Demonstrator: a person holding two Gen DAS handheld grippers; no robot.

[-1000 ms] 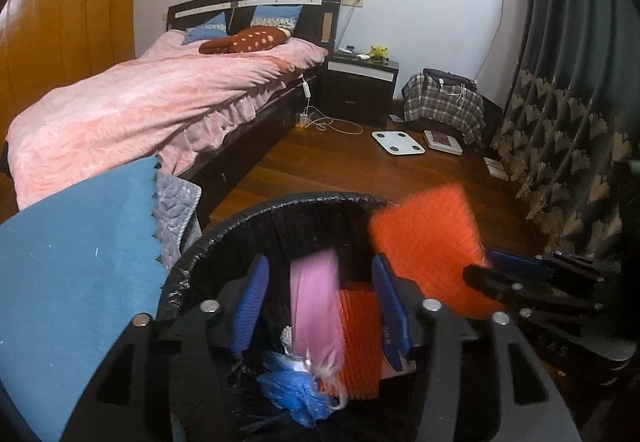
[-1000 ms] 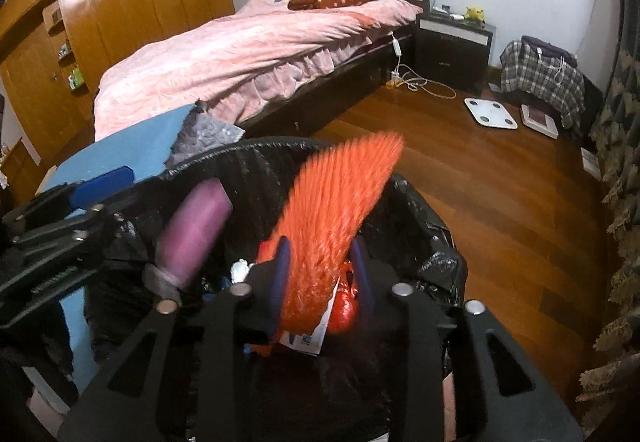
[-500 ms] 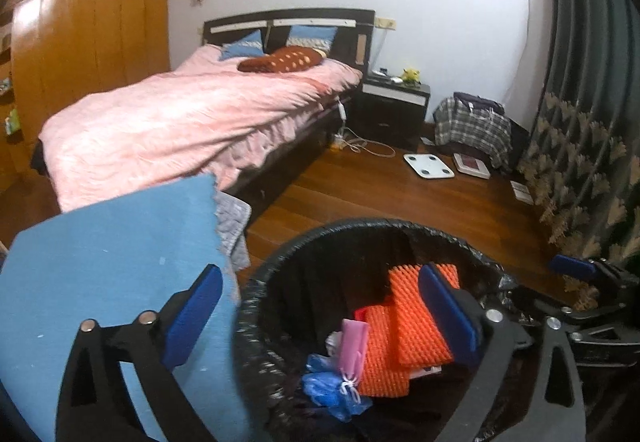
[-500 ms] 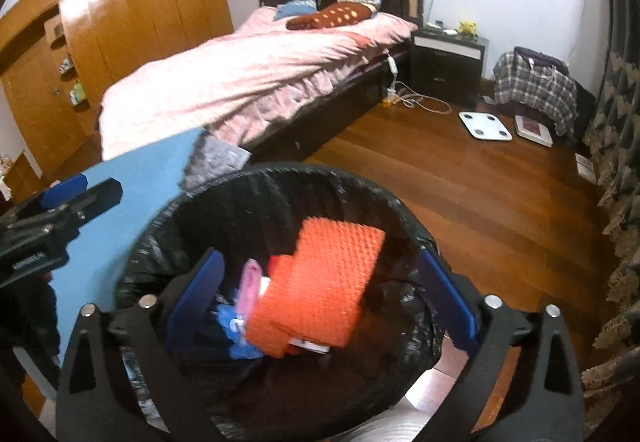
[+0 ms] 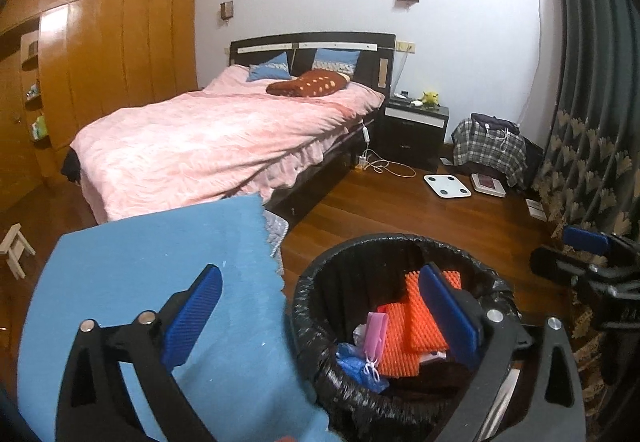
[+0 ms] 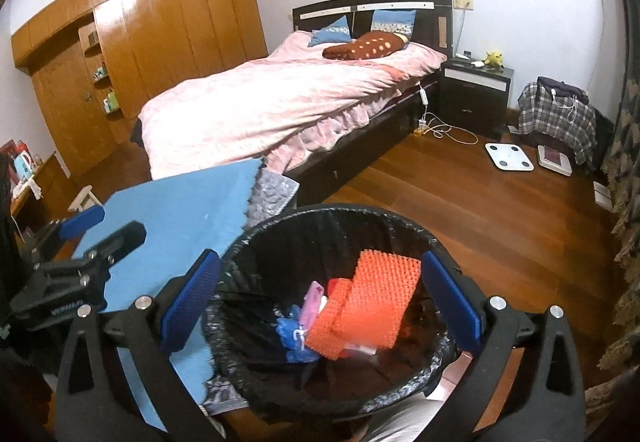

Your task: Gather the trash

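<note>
A black bin [image 5: 400, 240] with a black liner stands on the wood floor beside a blue cloth. Inside lie orange mesh pieces [image 5: 424, 318], a pink wrapper [image 5: 376, 330] and a crumpled blue bag [image 5: 356, 360]. My left gripper [image 5: 319, 269] hovers open above the bin's left rim, nothing between its fingers. In the right wrist view the bin [image 6: 332, 212] fills the lower middle, with the orange mesh [image 6: 376, 298] and pink wrapper [image 6: 312, 300] on top. My right gripper [image 6: 320, 256] is wide open above it, holding nothing. Each gripper shows at the edge of the other's view.
A blue cloth [image 5: 160, 270] covers a surface left of the bin. Behind stands a bed with a pink cover [image 5: 224, 146], a dark nightstand [image 5: 416, 130], a white scale [image 5: 448, 186] on the floor and a patterned curtain [image 5: 580, 162] at the right.
Both grippers opened wide and let go: the pink wrapper and the orange mesh dropped into the bin. Both then rose and drew back, so the bin looks smaller and lower.
</note>
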